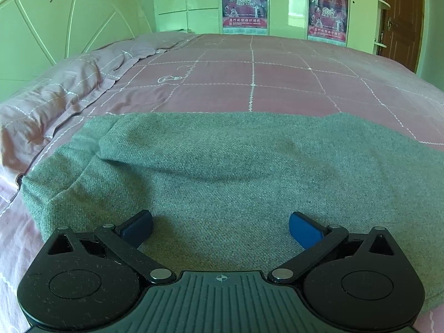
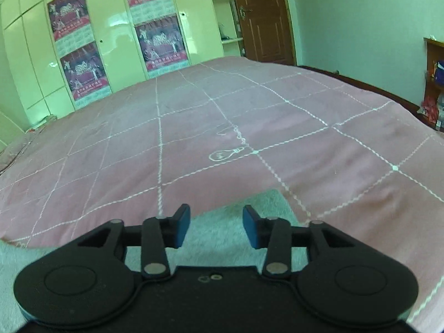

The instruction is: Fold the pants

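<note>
Pink checked bed (image 1: 277, 88) carries the grey pants (image 1: 222, 172) at its near edge; left gripper (image 1: 221, 230) jaws wide, right gripper (image 2: 216, 226) jaws narrower, both holding nothing.

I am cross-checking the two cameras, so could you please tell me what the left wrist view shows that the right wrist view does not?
Only the left wrist view shows the headboard, the rumpled pillow and a broad spread of the pants. Only the right wrist view shows the side shelf. Both show the pink bedspread, posters, door and an open claw over the pants: left claw, right claw.
</note>
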A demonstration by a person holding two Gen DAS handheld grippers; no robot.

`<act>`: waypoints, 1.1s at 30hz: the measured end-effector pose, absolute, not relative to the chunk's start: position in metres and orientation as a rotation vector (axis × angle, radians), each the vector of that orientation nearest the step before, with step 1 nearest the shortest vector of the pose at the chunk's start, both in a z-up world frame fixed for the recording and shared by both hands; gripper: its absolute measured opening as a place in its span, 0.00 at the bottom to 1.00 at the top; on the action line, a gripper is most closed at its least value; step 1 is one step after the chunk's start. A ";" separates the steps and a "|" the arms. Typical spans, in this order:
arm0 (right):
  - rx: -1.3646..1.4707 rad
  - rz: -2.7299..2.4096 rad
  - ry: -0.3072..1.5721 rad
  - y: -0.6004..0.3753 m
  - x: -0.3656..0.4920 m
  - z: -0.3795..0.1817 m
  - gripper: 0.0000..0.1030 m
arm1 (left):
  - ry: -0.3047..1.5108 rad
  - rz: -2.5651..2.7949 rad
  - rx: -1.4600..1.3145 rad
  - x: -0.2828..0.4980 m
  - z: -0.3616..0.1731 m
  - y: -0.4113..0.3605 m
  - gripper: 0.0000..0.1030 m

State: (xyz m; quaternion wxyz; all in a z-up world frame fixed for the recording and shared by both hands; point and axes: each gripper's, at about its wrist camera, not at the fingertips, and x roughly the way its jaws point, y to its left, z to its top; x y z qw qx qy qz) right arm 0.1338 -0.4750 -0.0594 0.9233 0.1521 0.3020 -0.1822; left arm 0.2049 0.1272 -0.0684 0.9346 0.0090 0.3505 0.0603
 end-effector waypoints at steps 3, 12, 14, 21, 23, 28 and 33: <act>0.356 -0.465 0.699 -0.499 0.137 -0.073 0.38 | 0.716 0.122 0.016 0.208 -0.068 0.130 1.00; 0.895 -0.411 0.413 -0.538 -0.012 -0.077 0.28 | 0.709 0.127 0.022 0.208 -0.069 0.130 1.00; 1.001 -0.364 0.388 -0.543 -0.026 -0.090 0.15 | 0.709 0.126 0.020 0.208 -0.069 0.130 1.00; 1.099 -0.354 0.424 -0.552 -0.007 -0.108 0.15 | 0.708 0.126 0.018 0.207 -0.069 0.129 1.00; 1.127 -0.378 0.455 -0.550 -0.005 -0.109 0.15 | 0.708 0.126 0.019 0.207 -0.069 0.129 1.00; 1.056 -0.375 0.456 -0.534 -0.010 -0.096 0.02 | 0.708 0.126 0.019 0.207 -0.069 0.129 1.00; 1.042 -0.390 0.399 -0.528 -0.026 -0.098 0.02 | 0.708 0.126 0.019 0.207 -0.069 0.129 1.00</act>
